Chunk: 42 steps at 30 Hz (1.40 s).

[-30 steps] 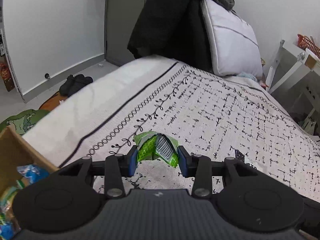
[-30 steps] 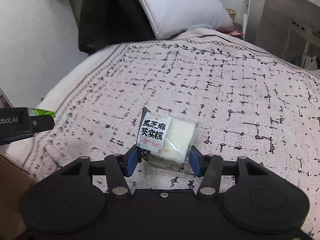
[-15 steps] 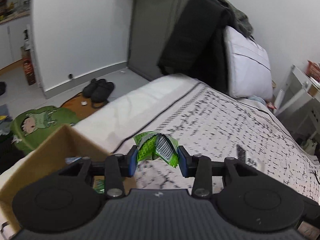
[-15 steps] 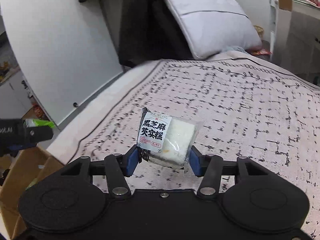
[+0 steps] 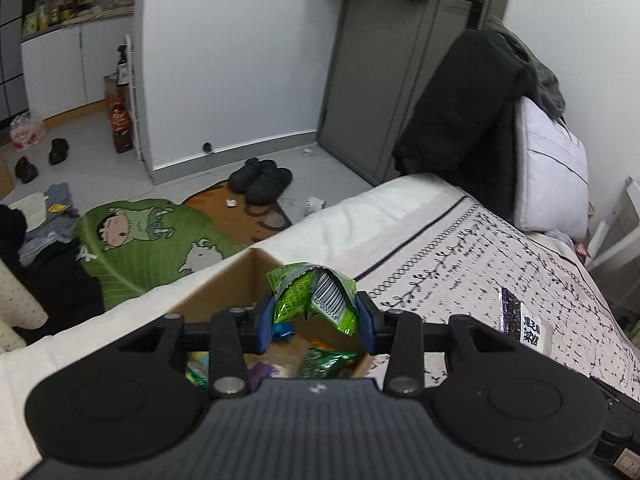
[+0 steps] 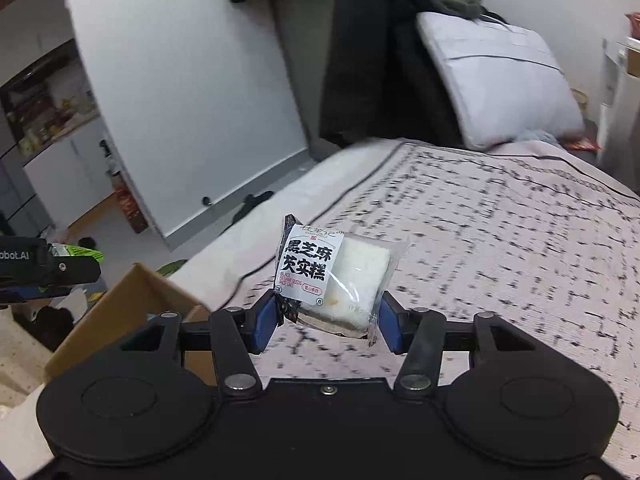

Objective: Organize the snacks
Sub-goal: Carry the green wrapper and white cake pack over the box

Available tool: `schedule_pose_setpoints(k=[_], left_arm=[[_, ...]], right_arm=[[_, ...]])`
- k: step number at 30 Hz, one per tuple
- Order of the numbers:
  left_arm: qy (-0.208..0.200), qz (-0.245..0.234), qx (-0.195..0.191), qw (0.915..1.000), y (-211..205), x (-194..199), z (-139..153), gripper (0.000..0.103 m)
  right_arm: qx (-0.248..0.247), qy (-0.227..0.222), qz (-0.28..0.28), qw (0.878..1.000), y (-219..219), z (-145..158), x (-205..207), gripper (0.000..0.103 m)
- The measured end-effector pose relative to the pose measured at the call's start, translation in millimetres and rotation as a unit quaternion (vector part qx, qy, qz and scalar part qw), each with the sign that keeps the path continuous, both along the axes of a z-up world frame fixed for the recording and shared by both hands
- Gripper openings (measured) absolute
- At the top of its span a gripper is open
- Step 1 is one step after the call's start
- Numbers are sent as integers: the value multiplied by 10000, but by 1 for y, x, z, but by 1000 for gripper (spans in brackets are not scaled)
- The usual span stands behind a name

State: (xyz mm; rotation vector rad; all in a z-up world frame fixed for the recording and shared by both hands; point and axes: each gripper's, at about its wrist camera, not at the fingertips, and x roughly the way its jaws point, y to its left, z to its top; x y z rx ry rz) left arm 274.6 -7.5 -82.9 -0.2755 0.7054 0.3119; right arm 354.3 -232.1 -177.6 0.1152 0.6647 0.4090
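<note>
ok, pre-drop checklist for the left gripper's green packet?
1. Left gripper shut on green packet: ok.
2. Packet above the open box: ok.
3. Room in the box among the snacks already there: cannot tell.
4. Right gripper shut on rice cake: ok.
5. Right gripper clear of the box: ok, it is over the bed.

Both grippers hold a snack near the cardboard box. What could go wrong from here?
1. The left gripper pinches only the crumpled green packet's lower part; it might slip before it is fully over the box.
2. The right gripper holds the rice cake over the bed, not the box; released now, it would probably miss.
</note>
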Motion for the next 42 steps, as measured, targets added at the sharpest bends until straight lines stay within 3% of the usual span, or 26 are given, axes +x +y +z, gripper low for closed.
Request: schedule_pose_setpoints(k=[12, 18, 24, 28, 42], left_arm=[[234, 333, -196, 9990, 39, -22, -3, 41], [381, 322, -481, 9976, 56, -29, -12, 42], [592, 232, -918, 9937, 70, -27, -17, 55], [567, 196, -955, 9936, 79, -33, -13, 73], [553, 411, -1263, 9896, 116, -46, 2, 83]], right_arm=[[-47, -104, 624, 9980, 49, 13, -23, 51], [-216, -151, 837, 9961, 74, 21, -32, 51], [-338, -130, 901, 9953, 94, 31, -37, 51], [-384, -22, 917, 9950, 106, 32, -37, 51], [-586, 17, 1069, 9925, 153, 42, -35, 51]])
